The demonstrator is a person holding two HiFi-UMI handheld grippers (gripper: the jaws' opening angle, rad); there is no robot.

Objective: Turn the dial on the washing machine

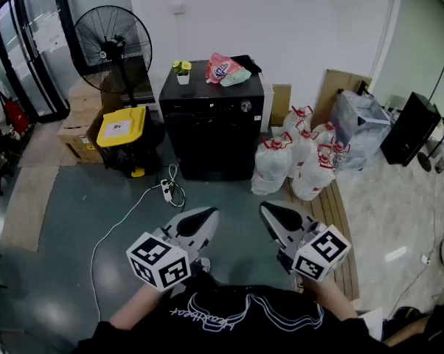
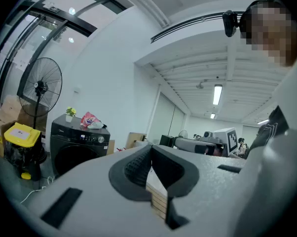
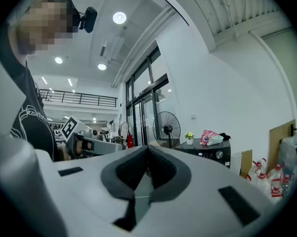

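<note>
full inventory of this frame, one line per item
washer: 1, black, back wall
dial: 1, silver, washer panel, right
plant: 1, yellow flowers, on washer
bag: 1, pink, on washer
fan: 1, black, left of washer
bin: 1, yellow lid, floor by fan
carton: 1, brown, left of bin
jugs: several, clear, right of washer
power strip: 1, white, floor before washer
left hand-held gripper: 1, grey, shut, empty
right hand-held gripper: 1, grey, shut, empty

Fan point(image 1: 112, 46) left of washing machine point(image 1: 213, 135), water jugs point(image 1: 271, 165) right, plant point(image 1: 183, 69) on top
</note>
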